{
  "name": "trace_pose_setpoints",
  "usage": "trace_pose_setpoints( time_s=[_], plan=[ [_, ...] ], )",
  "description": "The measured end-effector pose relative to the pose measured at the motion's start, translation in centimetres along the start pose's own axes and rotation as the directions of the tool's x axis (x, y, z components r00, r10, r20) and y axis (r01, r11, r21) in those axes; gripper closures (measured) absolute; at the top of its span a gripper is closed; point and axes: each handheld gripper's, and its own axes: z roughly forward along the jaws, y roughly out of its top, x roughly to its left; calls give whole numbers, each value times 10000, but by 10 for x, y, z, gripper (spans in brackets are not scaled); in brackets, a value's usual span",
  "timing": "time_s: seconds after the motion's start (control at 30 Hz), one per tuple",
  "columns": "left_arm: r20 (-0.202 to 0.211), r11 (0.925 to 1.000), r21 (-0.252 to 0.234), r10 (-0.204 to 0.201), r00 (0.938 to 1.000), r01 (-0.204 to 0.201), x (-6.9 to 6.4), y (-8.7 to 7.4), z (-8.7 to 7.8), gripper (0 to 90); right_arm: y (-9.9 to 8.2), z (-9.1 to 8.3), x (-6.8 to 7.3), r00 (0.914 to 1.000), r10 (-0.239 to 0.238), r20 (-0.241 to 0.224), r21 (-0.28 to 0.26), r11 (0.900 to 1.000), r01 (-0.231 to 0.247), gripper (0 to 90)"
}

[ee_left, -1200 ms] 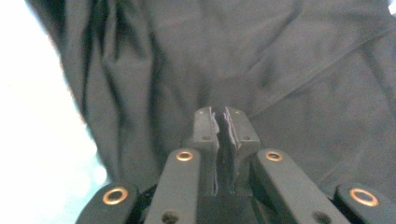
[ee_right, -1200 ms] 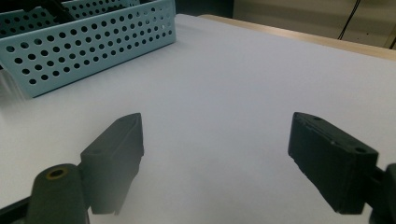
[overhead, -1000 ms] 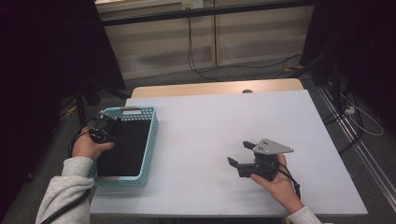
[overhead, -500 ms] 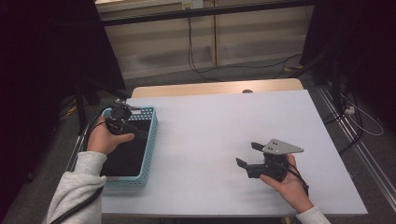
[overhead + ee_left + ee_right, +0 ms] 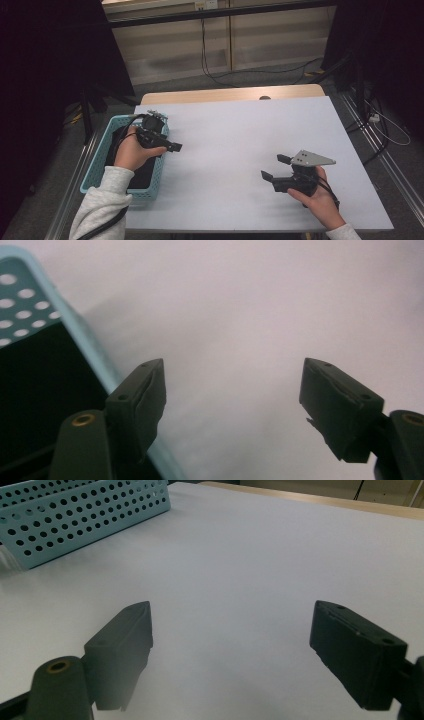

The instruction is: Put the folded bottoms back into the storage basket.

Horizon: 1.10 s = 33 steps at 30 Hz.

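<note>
1. We see the left gripper (image 5: 167, 145) over the right wall of the light blue basket (image 5: 95, 172), at the table's left edge. Its jaws have just been opening and stand wide, nothing between them.
2. In the left gripper view the basket (image 5: 100, 357) wall runs just under the left jaw, with white table (image 5: 250, 315) beyond.
3. The right gripper (image 5: 275, 167) hovers over the table (image 5: 235, 145) near the front right, well apart from the basket, jaws wide and empty.
4. Inside the basket lies something flat and black (image 5: 145, 175). We can't tell what it is.
5. We judge the basket as thin perforated plastic: light, fairly stiff, walls flexing a bit, smooth but not slippery, not fragile.
6. The best hold is probably the top rim, one jaw inside and one outside the wall. The holes (image 5: 75, 510) give little purchase.
7. The black thing looks thin and lies flat, so pinching it by an edge seems likely.
</note>
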Motion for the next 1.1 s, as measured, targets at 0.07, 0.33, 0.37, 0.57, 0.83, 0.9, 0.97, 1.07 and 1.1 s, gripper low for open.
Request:
trace_pose_setpoints(
  time_s=[0.07,0.33,0.37,0.57,0.83,0.9,0.97,1.07,1.1],
  plan=[
    [98,10000,-40,77,9999,-76,-6,1,3,249,-1,-2,-1,10000,1,22,17,10000,-1,169],
    [400,9991,-139,397,9984,-392,-24,0,18,230,-6,-9,-7,9999,73,89,85,9999,-74,166],
    [418,9990,-204,417,9983,-408,-26,0,19,229,-6,-10,-7,10000,56,81,97,9999,-57,166],
    [689,9982,-204,579,9959,-566,-37,-4,31,212,-9,-15,-10,9999,91,123,122,9999,-92,166],
    [918,9979,-279,615,9939,-591,-45,-13,43,205,-12,-23,-15,9997,108,198,171,9998,-112,164],
    [917,9973,-348,677,9935,-647,-45,-14,44,204,-13,-25,-16,9997,142,219,166,9998,-146,164],
    [931,9965,-451,738,9929,-698,-46,-16,45,201,-14,-26,-17,9996,177,222,181,9997,-181,164],
    [950,9962,-539,735,9928,-685,-47,-19,46,197,-15,-28,-19,9996,138,256,238,9996,-144,164],
    [982,9966,-568,653,9930,-599,-48,-21,46,196,-16,-28,-19,9995,174,261,239,9996,-180,164]
  ],
)
